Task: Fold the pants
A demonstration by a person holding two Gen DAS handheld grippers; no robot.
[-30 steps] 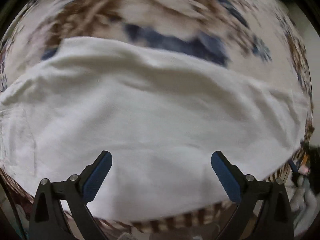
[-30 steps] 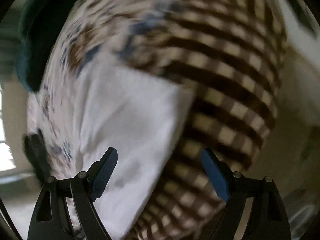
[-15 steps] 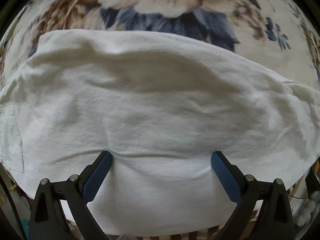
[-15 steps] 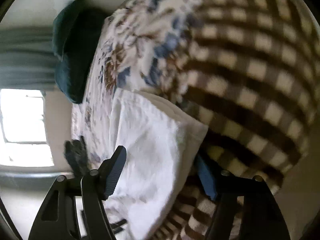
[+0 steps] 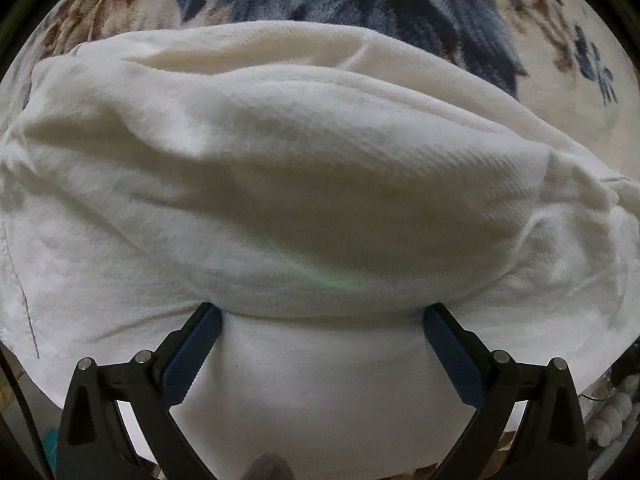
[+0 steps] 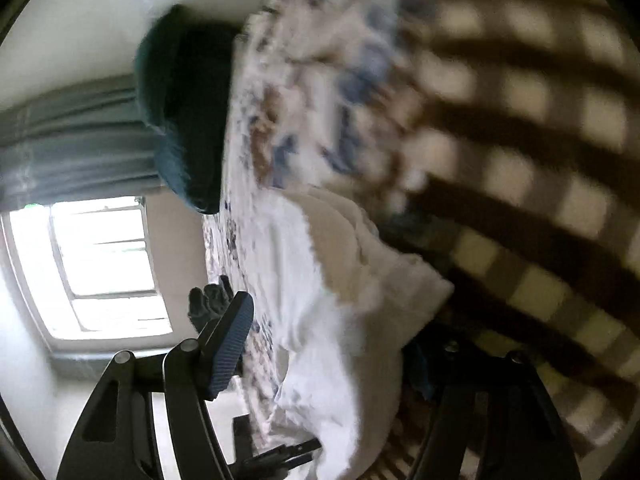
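**White pants on the bed, both grippers at the cloth**

One pair of white pants [image 5: 304, 184] lies bunched on a bed, on a flowered blanket [image 5: 360, 4] in blue and brown. A second cover, a brown-and-cream checked blanket [image 6: 532, 152], lies along the bed's near edge just beside the pants.

Left wrist view: the left gripper [image 5: 320, 344] points steeply down onto the pants. Its two blue-padded fingers [image 5: 192, 352] stand wide apart and dig into the cloth; a fold bulges over their tips and a flat stretch of fabric fills the gap between them. The pads do not pinch it. Released.

Right wrist view, tilted and blurred: one window, one grey curtain [image 6: 72, 136], one dark teal pillow [image 6: 184, 108] at the bed's far end. The right gripper [image 6: 340, 344] straddles the corner of the pants at the bed's edge. Its jaws have just been closing, with the cloth between them. One finger stands clear of the fabric in open air; the other is mostly hidden behind the cloth. Whether it grips, I cannot tell.
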